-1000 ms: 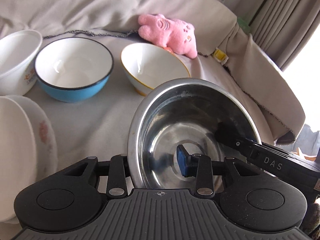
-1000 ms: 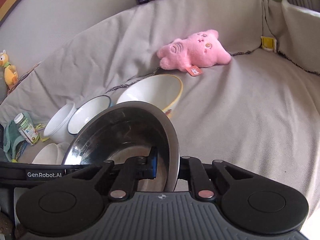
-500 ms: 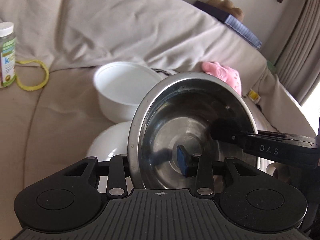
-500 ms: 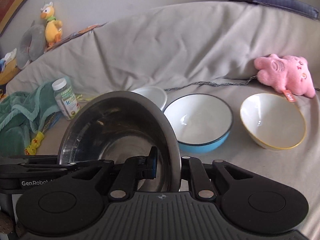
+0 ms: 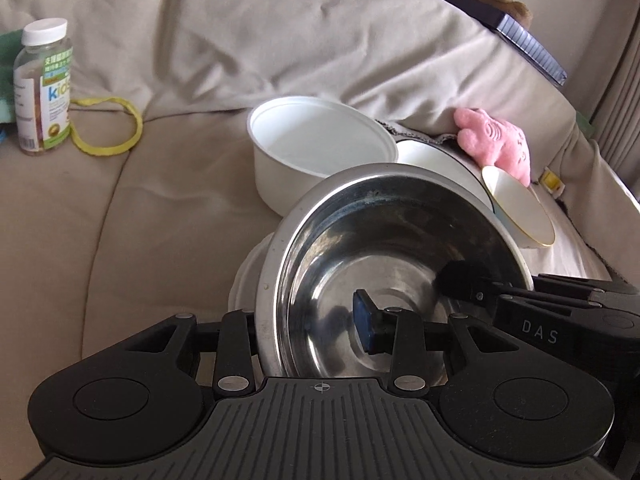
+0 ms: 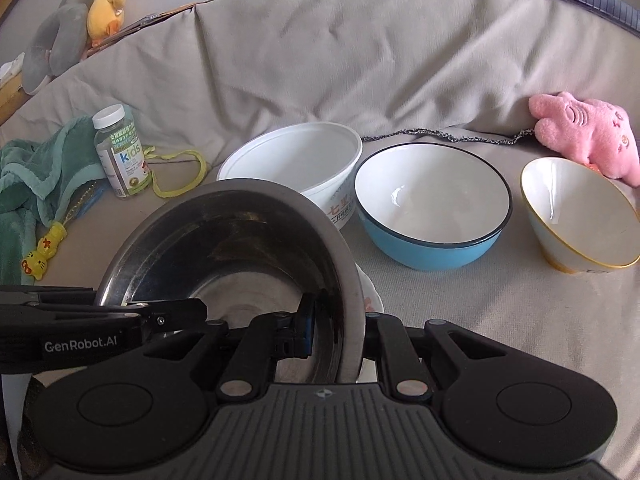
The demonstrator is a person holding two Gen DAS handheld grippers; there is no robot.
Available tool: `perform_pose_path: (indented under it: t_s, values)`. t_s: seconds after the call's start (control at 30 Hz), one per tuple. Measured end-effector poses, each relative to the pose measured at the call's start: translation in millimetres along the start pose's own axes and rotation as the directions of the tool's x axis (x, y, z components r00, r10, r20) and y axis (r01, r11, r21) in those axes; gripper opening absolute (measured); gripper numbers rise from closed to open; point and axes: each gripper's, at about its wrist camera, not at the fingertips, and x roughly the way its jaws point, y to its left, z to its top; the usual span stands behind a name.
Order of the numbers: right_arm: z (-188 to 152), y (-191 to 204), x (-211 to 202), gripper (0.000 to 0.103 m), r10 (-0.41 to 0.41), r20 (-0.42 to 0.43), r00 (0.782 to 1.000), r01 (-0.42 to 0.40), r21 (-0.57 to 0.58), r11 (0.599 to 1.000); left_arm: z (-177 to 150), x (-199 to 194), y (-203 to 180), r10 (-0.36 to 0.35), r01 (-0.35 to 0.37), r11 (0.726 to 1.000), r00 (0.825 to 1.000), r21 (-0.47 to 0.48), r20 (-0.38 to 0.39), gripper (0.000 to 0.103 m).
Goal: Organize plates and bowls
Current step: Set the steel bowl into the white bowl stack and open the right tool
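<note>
Both grippers carry one round stainless-steel bowl [image 5: 384, 264] over the beige-covered sofa [image 5: 160, 216].

The left gripper [image 5: 308, 330] is clamped on the bowl's rim at nine o'clock; the right gripper [image 6: 340, 330] pinches the rim at three o'clock, one blue pad [image 6: 306, 330] inside. The bowl hangs just above a stack of white plates [image 5: 250, 276]. Behind it at twelve o'clock sits a white plastic tub [image 6: 296, 164], then a blue-sided bowl [image 6: 432, 208] and a gold-rimmed white bowl [image 6: 576, 212] toward two o'clock.
</note>
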Motion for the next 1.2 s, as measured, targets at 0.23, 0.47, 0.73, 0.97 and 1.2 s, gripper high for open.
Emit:
perform_pose_path:
  t_s: [0.23, 0.47, 0.73, 0.97, 1.2]
  values:
    - [-11, 0, 3, 0.012, 0.037, -0.050, 0.998, -0.036, 0.012, 0.999, -4, -7, 5, 0.039, -0.039, 0.999, 0.999, -0.006, 0.031, 0.037]
    - [-11, -1, 1, 0.016, 0.063, -0.083, 0.995, -0.060, 0.037, 0.997, -4, -12, 12, 0.033, -0.032, 0.999, 0.999, -0.034, 0.027, 0.036]
    - [-10, -2, -9, 0.025, 0.092, -0.078, 0.993, -0.086, 0.080, 0.993, -3, -19, 15, 0.013, -0.010, 0.998, 0.999, -0.066, 0.045, 0.034]
    - [-2, -8, -29, 0.038, 0.062, 0.008, 0.998, -0.063, 0.088, 0.994, 1, -27, 16, 0.045, -0.035, 0.995, 0.993, -0.092, 0.109, 0.036]
    - [-2, -19, -40, 0.049, 0.109, 0.023, 0.994, -0.110, 0.054, 0.992, 13, -24, 14, 0.150, -0.138, 0.979, 0.986, -0.149, 0.071, 0.037]
